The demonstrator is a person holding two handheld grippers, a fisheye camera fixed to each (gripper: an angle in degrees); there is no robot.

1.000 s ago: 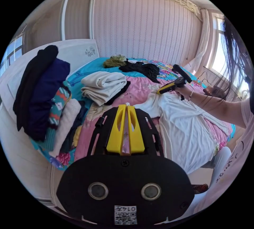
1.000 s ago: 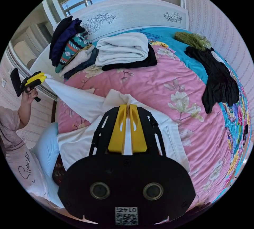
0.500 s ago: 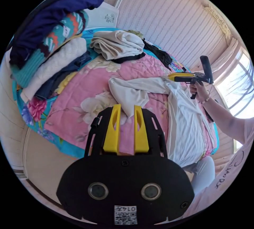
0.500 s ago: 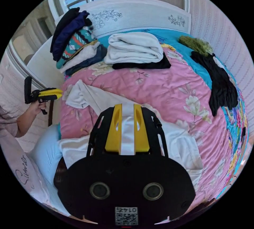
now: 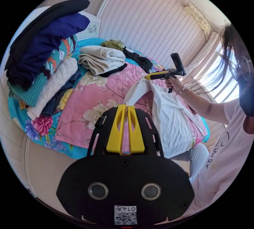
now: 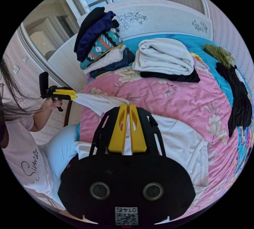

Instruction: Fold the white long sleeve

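Note:
The white long sleeve shirt point(image 5: 169, 118) lies on the pink floral quilt point(image 5: 105, 91), its body hanging over the bed's edge. One sleeve point(image 5: 137, 91) is lifted and stretched between the two grippers. My left gripper point(image 5: 126, 106) is shut on the sleeve's end. In the right gripper view the left gripper point(image 6: 75, 96) is in a hand at the left, with the sleeve point(image 6: 98, 102) running from its tips. My right gripper point(image 6: 126, 105) is shut on the shirt point(image 6: 180, 139) near the shoulder. In the left gripper view the right gripper point(image 5: 146, 77) pinches the same spot.
A tall stack of folded clothes point(image 6: 103, 44) and a folded cream blanket point(image 6: 164, 57) sit by the headboard point(image 6: 158, 17). A black garment point(image 6: 238, 102) and a green item point(image 6: 218, 53) lie at the bed's far side. The person point(image 5: 230, 133) stands at the bed's edge.
Half a second ago both grippers stood open and the sleeve lay loose on the quilt. Both are now shut on the shirt, with the sleeve raised and taut between them.

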